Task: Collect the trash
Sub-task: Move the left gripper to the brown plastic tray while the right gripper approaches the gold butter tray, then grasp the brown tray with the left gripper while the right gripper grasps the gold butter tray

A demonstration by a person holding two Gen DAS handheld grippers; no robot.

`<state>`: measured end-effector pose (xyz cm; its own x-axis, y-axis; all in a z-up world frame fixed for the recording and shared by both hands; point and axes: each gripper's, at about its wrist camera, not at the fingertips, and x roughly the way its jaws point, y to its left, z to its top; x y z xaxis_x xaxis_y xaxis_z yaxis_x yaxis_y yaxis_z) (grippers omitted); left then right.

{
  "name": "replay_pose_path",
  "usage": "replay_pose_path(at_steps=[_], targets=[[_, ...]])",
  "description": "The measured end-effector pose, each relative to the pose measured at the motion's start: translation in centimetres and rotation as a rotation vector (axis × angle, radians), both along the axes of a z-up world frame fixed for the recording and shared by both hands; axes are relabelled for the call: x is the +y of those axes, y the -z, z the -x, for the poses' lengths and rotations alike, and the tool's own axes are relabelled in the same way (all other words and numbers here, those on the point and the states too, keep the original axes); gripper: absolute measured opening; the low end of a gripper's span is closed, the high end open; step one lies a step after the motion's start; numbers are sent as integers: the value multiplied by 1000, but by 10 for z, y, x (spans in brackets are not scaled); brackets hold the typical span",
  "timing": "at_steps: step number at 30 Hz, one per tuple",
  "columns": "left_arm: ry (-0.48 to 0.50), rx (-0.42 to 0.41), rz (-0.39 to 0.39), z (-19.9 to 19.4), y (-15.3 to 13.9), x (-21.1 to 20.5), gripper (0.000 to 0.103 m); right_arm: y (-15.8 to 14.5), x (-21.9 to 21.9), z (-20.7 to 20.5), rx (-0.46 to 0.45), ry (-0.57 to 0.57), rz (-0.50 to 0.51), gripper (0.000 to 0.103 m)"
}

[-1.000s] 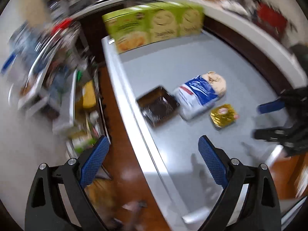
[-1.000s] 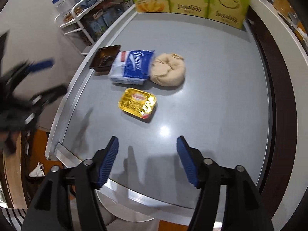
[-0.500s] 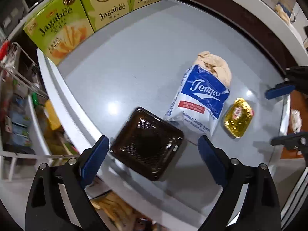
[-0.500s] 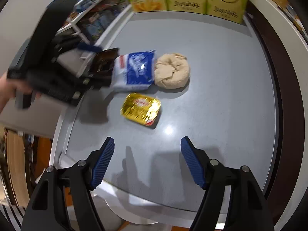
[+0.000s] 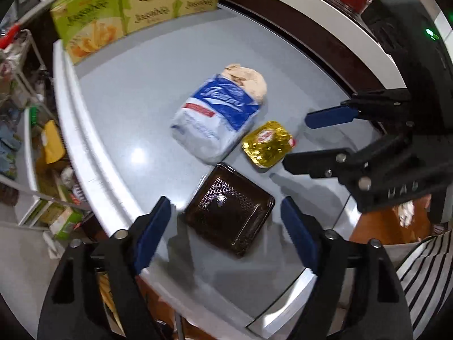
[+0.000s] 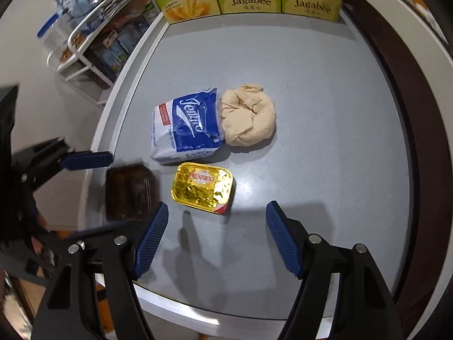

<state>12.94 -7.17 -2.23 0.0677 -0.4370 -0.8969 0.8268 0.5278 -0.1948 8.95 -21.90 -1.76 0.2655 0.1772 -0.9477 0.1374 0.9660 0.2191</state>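
I straddle the brown tray point(image 5: 229, 215) with my left gripper point(image 5: 226, 226), its unclamped jaws just narrowing toward a grasp; my right gripper point(image 6: 216, 238) waits, half-open and empty, beside the gold foil tub point(image 6: 203, 187).

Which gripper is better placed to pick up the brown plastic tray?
Left. The left gripper hangs over the brown plastic tray, jaws just closing, not touching it yet. The right gripper faces the gold butter tub.
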Motion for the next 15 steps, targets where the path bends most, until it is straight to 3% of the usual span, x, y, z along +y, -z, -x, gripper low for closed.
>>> replay_pose_path(at_steps=[8,11,15], targets=[[-81,-4,5,5,-1,21,83,8,19,-19,1,39,7,67],[-77,-31,-3,9,-4,20,83,13,24,-27,8,22,47,50],[-78,-35,-3,8,-2,13,83,13,10,-22,10,21,44,49]])
